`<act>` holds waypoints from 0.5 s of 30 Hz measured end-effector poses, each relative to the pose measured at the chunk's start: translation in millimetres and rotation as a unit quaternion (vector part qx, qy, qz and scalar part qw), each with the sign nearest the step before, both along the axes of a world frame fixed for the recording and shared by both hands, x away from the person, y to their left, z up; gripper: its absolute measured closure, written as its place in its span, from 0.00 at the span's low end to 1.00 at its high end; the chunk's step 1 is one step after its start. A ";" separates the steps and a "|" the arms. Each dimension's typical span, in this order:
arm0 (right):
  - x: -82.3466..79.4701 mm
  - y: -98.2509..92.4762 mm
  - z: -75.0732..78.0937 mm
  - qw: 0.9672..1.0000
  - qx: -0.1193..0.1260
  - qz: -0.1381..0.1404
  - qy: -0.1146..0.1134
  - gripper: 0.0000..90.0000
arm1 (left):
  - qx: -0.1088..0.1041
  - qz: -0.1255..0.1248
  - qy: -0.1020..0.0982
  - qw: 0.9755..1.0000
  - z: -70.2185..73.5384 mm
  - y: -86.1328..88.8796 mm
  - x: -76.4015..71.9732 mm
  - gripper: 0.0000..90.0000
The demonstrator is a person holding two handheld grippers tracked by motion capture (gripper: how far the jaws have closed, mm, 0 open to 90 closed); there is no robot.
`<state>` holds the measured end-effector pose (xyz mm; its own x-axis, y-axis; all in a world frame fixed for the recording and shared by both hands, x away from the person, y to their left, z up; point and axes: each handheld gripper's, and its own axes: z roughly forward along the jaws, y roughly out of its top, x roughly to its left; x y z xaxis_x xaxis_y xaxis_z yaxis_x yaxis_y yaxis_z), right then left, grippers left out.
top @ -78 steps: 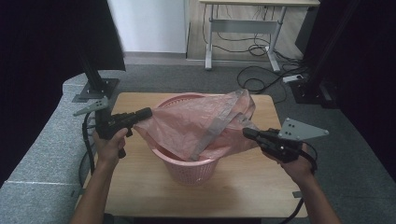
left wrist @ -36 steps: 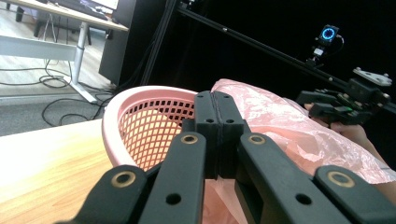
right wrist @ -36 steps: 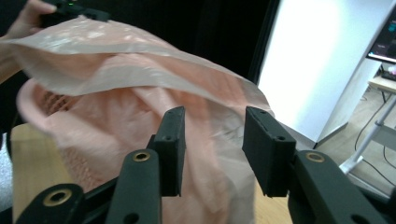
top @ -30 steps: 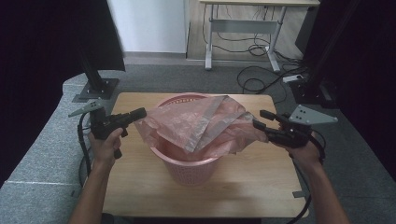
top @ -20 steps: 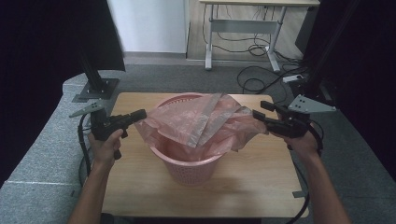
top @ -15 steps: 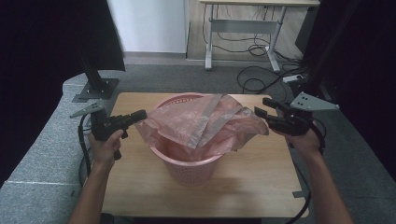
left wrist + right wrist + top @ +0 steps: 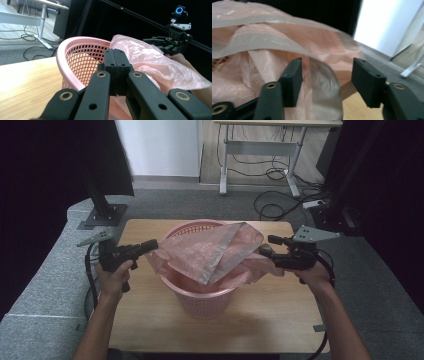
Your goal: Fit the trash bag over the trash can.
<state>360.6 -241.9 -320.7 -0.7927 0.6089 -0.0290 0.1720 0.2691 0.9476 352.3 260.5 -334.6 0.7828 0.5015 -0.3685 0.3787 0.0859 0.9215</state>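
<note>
Since a couple of seconds back the right gripper (image 7: pixel 267 246) has swung out to the far right of the basket and let go of the bag, so the film that was stretched flat across the top now sags in a loose fold. The left gripper (image 7: pixel 151 244) has hardly shifted.

The table (image 7: pixel 150 320) carries the pink mesh basket (image 7: pixel 200 302) at its middle, and the pink plastic bag (image 7: pixel 210 252) lies draped over the basket's mouth, its long fold running from the left gripper across to the right one, with a greyish band (image 7: pixel 227 251) along its edge.

From the left gripper, the bag starts right at its tips: its jaws are pressed together, and in the high view the bag's left edge runs up to them, so I judge it clamped on that edge, though its own camera does not show film between the pads.

From the right gripper, the bag lies straight ahead, its loose edge billowing between and just beyond the jaws, which stand wide apart. That gripper is the nearer to the free side, so I would say the coming move turns on it closing over the rim-side film ahead of it.
</note>
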 end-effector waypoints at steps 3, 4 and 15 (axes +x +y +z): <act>0.0 4.6 -4.0 1.000 0.001 0.009 0.004 0.47 | 0.000 0.000 0.000 1.000 -0.6 0.1 -1.3 1.00; -0.7 5.8 -5.1 1.000 0.004 0.017 0.007 0.54 | 0.000 0.001 -0.001 1.000 -1.0 0.1 -1.7 1.00; -52.5 25.3 -5.4 0.992 0.015 0.123 -0.019 0.95 | -0.007 0.005 0.006 1.000 -7.7 12.8 -7.2 1.00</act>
